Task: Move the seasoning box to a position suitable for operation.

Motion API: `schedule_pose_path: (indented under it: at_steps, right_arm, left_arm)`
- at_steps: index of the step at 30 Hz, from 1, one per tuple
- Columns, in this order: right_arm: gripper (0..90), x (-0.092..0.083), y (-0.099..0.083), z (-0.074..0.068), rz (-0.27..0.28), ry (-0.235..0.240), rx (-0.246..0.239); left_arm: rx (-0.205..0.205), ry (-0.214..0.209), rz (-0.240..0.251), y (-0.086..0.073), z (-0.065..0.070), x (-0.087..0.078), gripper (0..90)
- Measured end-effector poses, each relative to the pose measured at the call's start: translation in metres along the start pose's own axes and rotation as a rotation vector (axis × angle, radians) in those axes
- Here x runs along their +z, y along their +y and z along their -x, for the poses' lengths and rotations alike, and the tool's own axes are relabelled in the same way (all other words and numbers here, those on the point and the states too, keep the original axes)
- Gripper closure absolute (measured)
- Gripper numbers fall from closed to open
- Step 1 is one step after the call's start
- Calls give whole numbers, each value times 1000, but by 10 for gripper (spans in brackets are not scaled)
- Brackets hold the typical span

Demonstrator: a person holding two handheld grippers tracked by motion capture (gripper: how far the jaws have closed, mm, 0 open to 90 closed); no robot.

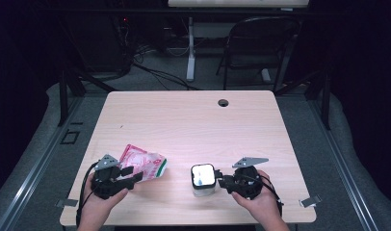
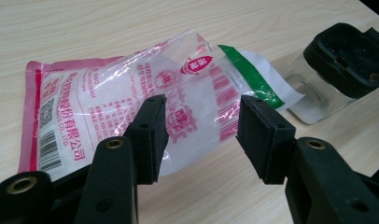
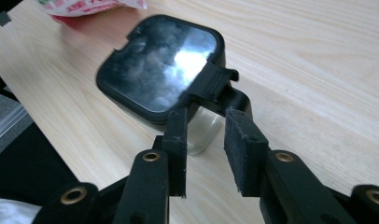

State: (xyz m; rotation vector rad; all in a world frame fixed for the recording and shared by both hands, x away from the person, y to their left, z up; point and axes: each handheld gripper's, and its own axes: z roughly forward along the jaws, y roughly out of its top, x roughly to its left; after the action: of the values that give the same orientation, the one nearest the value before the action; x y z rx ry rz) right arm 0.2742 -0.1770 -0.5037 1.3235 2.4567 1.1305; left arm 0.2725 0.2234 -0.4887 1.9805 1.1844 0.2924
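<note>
Pouch and lidded jar on the counter (image 1: 193,120)

Left tongs (image 2: 201,135) spread around limp, slippery pouch (image 2: 131,93); right tongs (image 3: 204,140) spread at rigid jar's (image 3: 164,70) latch (image 3: 215,84).

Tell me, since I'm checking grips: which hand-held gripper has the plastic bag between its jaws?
The left hand-held gripper, straddling the bag; the right faces the black-lidded container.

You have a clear plastic pouch (image 2: 145,93), printed in pink with a green end, lying flat at the counter's near left. Just to its right stands a clear square jar (image 1: 203,182), its black lid (image 3: 162,65) closed.
</note>
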Motion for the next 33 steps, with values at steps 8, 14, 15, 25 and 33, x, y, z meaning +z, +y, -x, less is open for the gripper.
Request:
schedule_pose_path:
  at_steps: [8, 14, 15, 25, 33]
  right_arm:
    - [767, -9, 14, -9, 26, -19, 5]
    - [794, -6, 24, -7, 49, -32, 32]
    - [799, -5, 25, -6, 44, -31, 32]
    - [840, 5, 22, 1, 40, -29, 69]
    - [851, 6, 22, 3, 57, -22, 85]
  left_arm:
    - [44, -16, -26, 6, 14, 10, 608]
    - [88, -46, -47, 14, 30, 20, 653]
    - [94, -54, -53, 15, 33, 23, 666]
    - [171, -125, -116, 25, 64, 53, 790]
    - [222, -171, -159, 24, 83, 72, 855]
